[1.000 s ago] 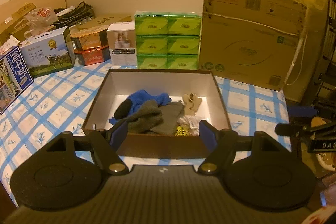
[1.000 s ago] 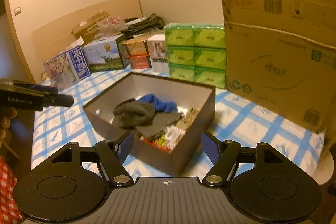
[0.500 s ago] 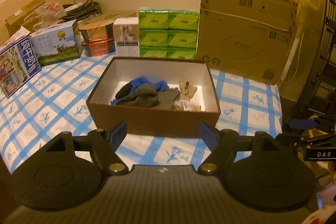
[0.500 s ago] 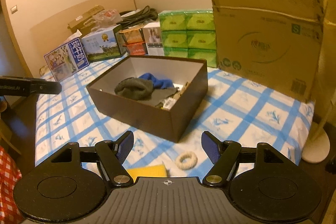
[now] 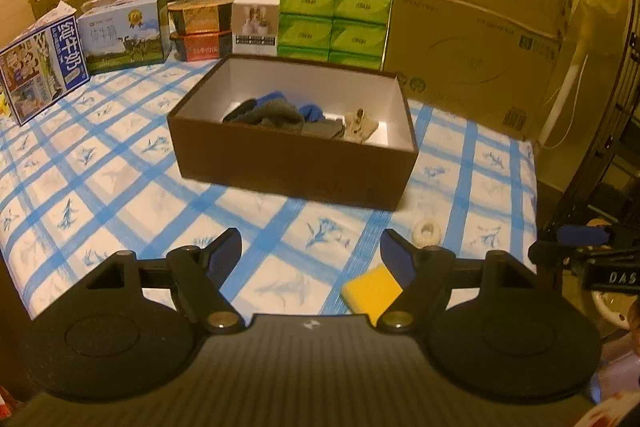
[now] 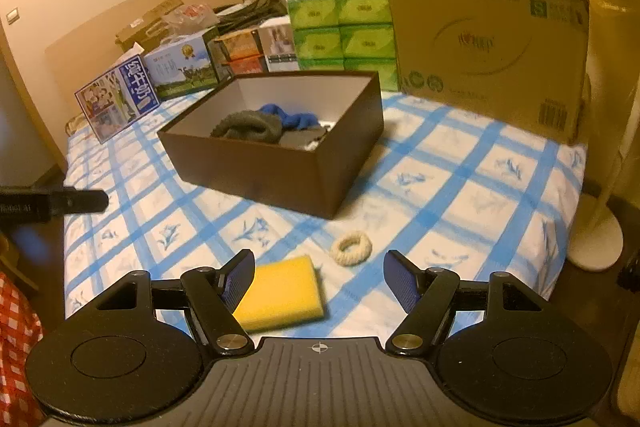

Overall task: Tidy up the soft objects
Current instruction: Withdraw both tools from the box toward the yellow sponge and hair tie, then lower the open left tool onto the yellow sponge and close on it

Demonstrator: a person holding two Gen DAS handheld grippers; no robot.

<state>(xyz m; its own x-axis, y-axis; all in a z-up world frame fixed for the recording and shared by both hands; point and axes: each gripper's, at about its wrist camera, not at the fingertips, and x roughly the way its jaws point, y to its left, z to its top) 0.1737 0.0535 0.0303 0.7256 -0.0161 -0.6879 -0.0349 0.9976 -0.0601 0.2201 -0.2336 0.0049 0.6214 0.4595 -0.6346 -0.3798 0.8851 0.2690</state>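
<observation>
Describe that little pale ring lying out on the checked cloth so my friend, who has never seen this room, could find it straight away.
Start at the brown box in the middle of the blue-checked tablecloth. On the cloth in front of its near corner lies a small cream ring of twisted, rope-like material. Its only close neighbour is a flat yellow sponge, a solid block with no hole.

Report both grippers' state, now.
Left gripper: open, holding nothing.
Right gripper: open, holding nothing.

Blue-white checked tablecloth (image 6: 460, 163) w/ blue floral print; dark-brown cardboard box (image 6: 280, 171), white inside; yellow sponge block (image 6: 280, 291); cream rope ring (image 6: 351, 248); green tissue packs (image 6: 344, 31).
</observation>
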